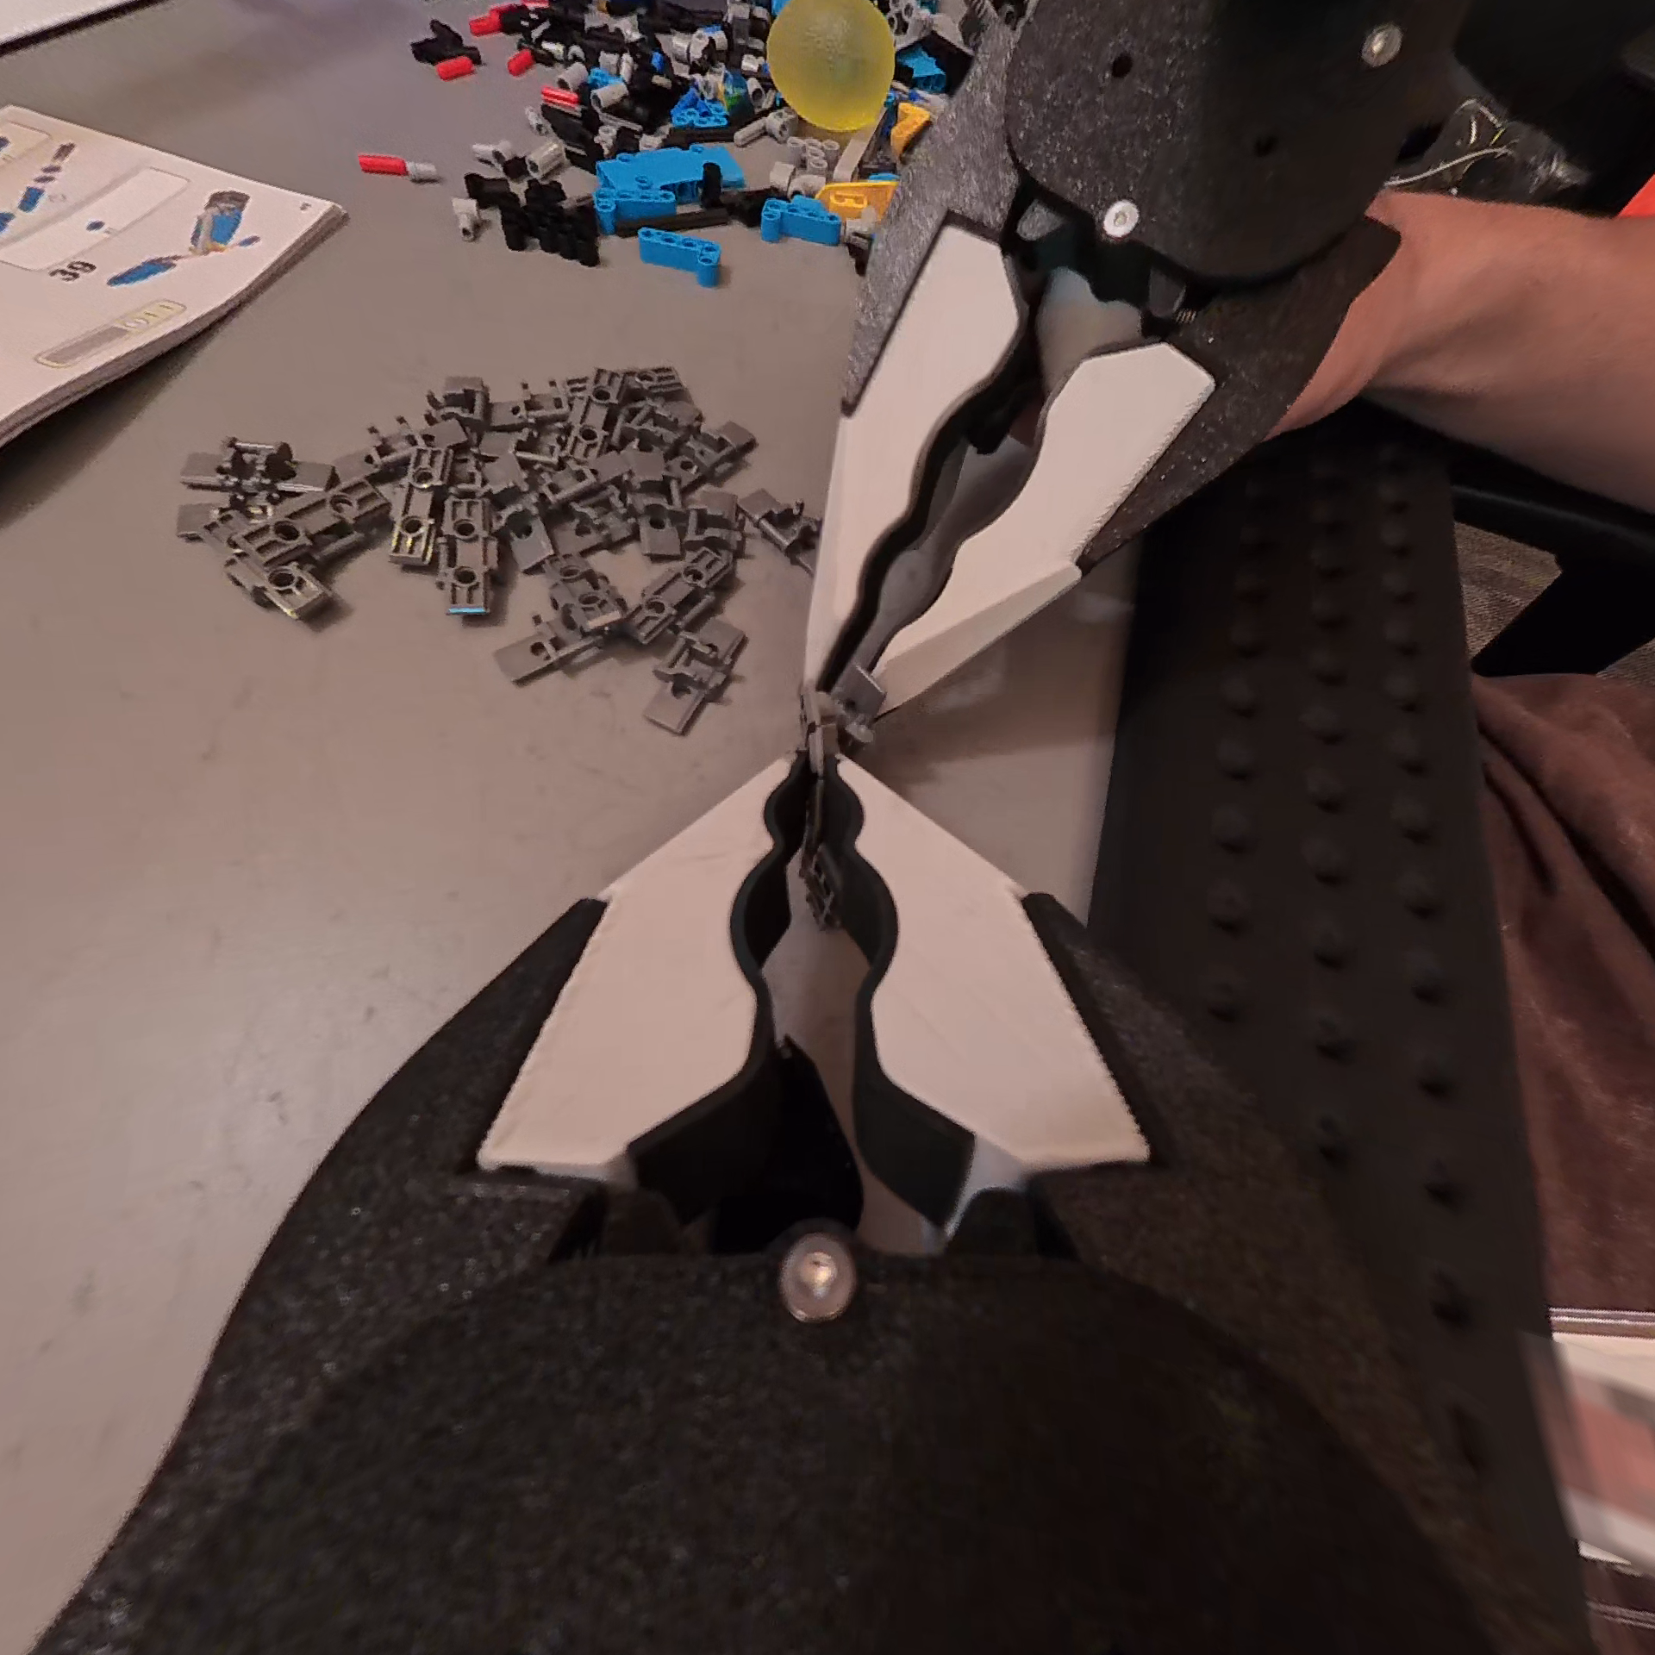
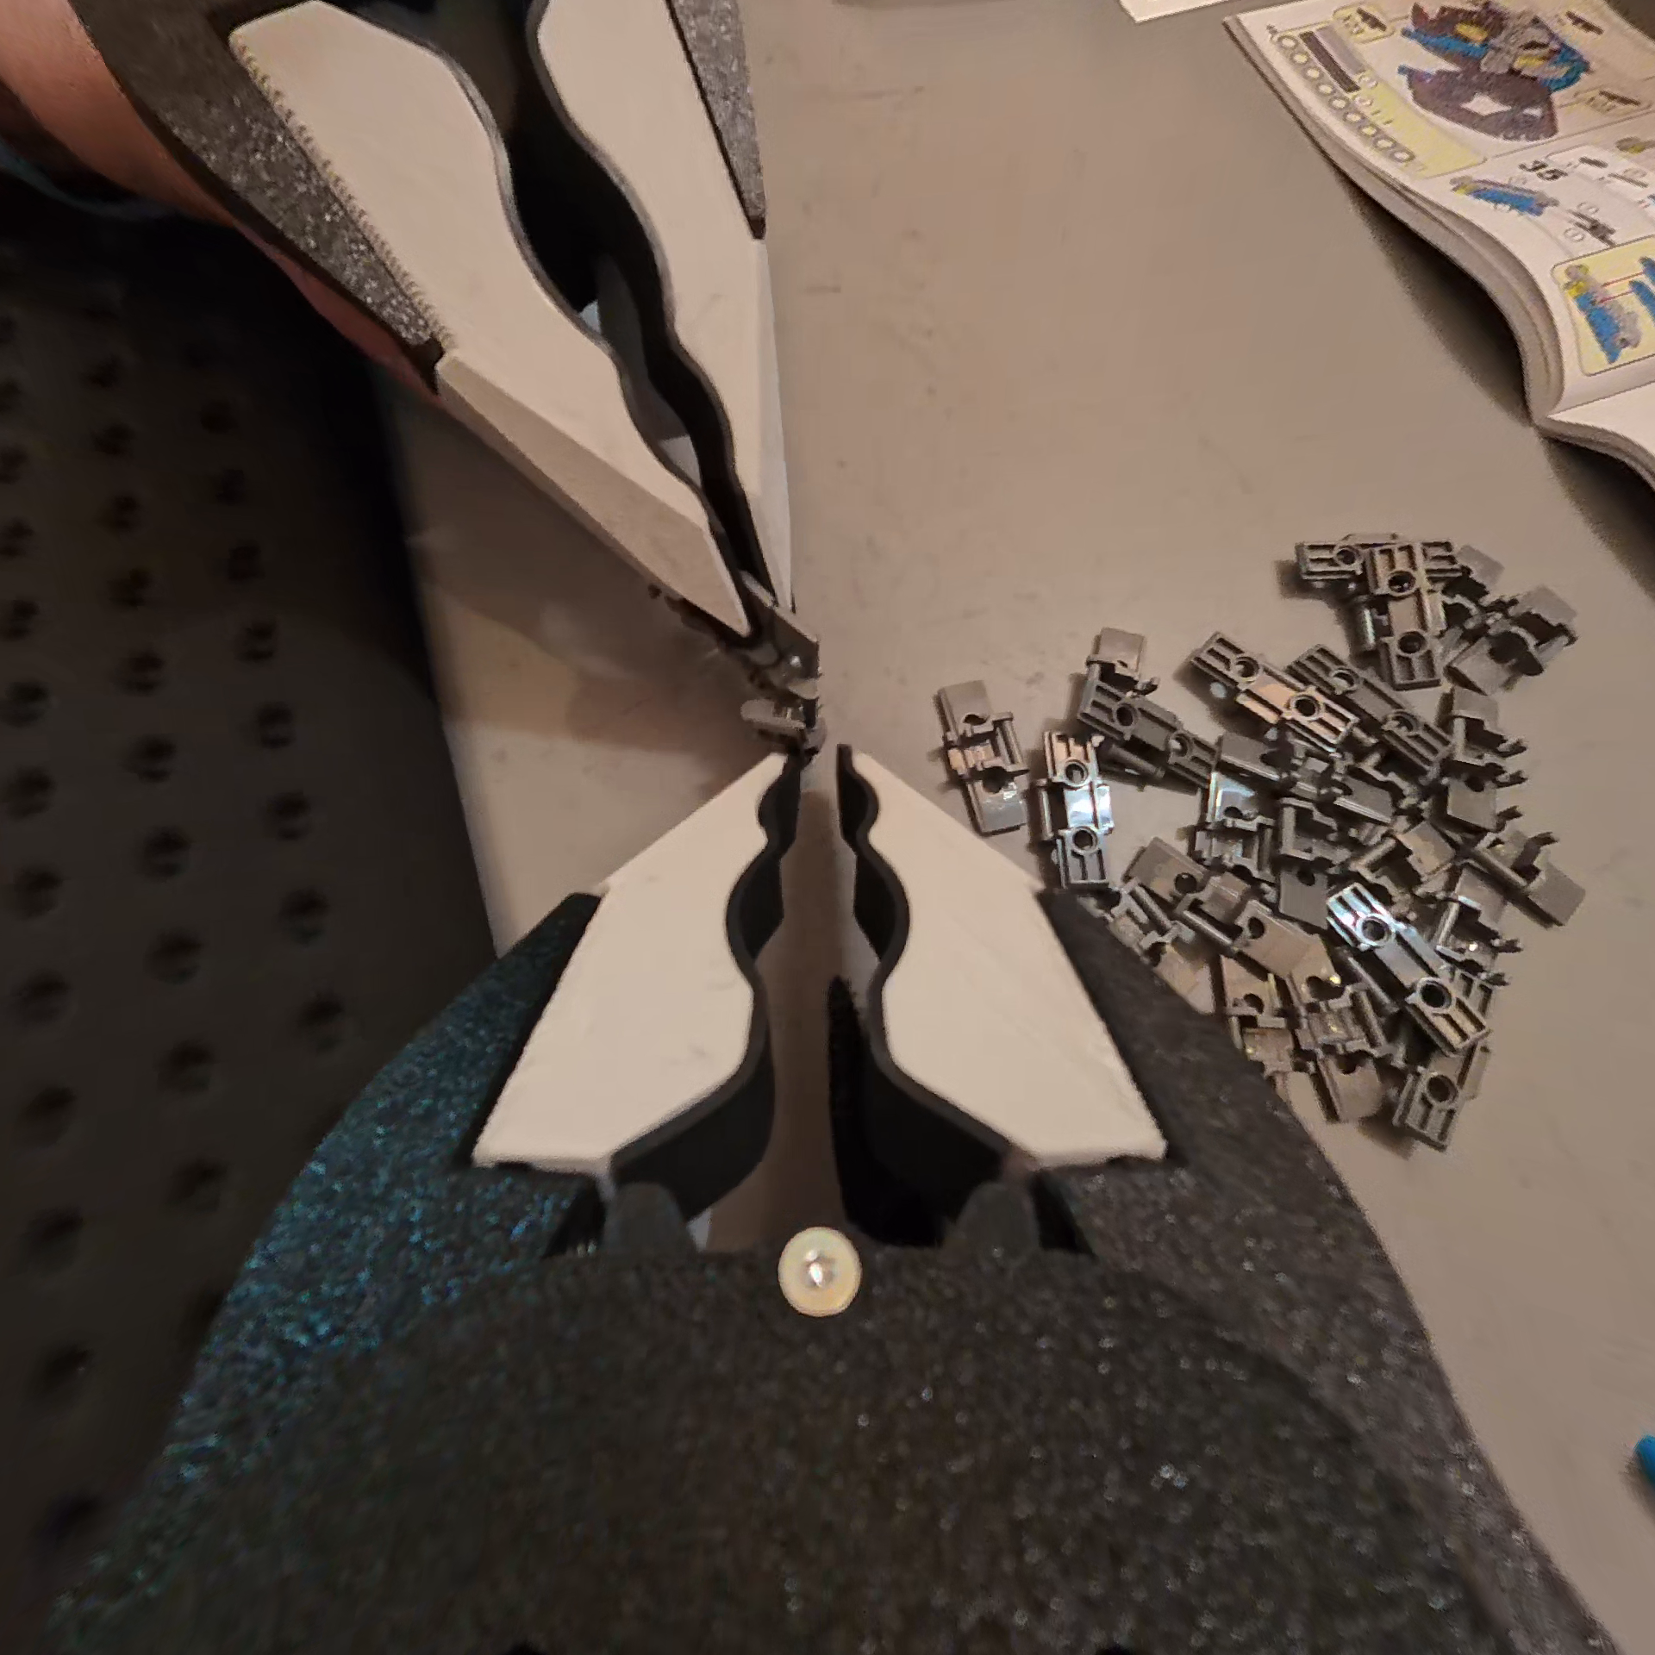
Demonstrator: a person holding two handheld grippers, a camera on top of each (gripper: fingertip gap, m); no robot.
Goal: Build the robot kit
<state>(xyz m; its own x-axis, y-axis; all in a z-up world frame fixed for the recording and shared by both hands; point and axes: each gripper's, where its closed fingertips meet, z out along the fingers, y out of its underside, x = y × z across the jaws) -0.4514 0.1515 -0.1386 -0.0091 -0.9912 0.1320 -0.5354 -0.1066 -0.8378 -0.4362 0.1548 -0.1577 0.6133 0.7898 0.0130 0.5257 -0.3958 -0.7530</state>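
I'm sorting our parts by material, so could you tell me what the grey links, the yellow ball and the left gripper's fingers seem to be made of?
Grey links: hard moulded plastic with a semi-gloss finish, shown by sharp highlights and crisp holes.
Yellow ball: translucent, perhaps soft rubber or gel, since light glows through it.
Left gripper fingers: matte white plastic with a black wavy lining, possibly rubber.

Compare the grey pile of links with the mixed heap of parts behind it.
Colour: the grey pile is one grey; the mixed heap has blue, black, red, yellow and grey. Shape: the grey pile's pieces look alike; the mixed heap's vary. Place: the grey pile lies nearer the camera; the mixed heap lies farther, where a yellow ball sits. Both lie loose on the table.
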